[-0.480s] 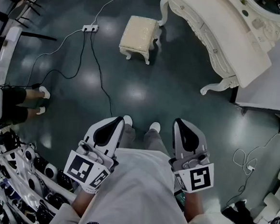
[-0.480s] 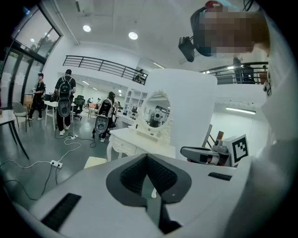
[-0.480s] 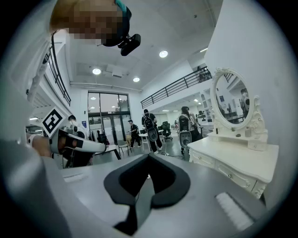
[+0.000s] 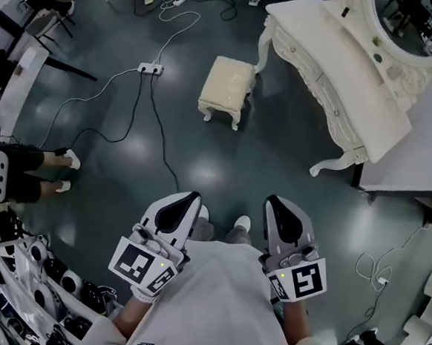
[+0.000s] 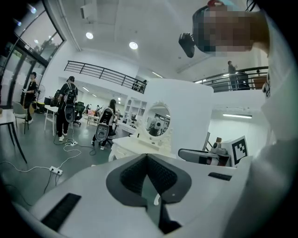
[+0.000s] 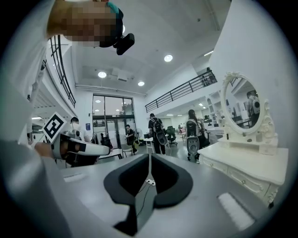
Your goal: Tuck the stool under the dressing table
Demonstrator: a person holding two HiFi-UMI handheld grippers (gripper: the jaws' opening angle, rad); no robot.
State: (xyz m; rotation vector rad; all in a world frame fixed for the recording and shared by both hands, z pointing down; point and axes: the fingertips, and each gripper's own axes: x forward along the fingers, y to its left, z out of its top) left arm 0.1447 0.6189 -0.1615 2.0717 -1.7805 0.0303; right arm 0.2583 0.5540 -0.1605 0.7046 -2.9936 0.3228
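**Left gripper** point(image 5: 147, 157): the jaws are closed, their dark pads meeting at the tips with nothing between them. The gripper is held low in front of the person's body and tilts slightly downward.

**Right gripper** point(image 6: 149, 157): the jaws are likewise brought together tip to tip and are empty. This gripper is held about level, beside the left one. Each gripper carries a marker cube point(image 4: 143, 266) at its rear end.

**Wearer:** two white shoes point(image 4: 242, 224) show just beyond the gripper tips on the dark, glossy floor point(image 4: 225, 154).

**Stool** point(image 4: 228, 80): a cream upholstered seat on short carved legs, upright on the open floor. It stands well apart from both grippers and just beside the end leg of the dressing table point(image 4: 344, 59), not beneath its top.

**Dressing table:** white and ornate, with a curved front, set diagonally at the upper right of the head view. It bears an oval mirror point(image 4: 407, 19).

**Surroundings:** a white power strip point(image 4: 150, 69) lies left of the stool, with a black cable point(image 4: 159, 137) trailing from it across the floor. Another person's feet point(image 4: 66, 160) stand at the left edge.
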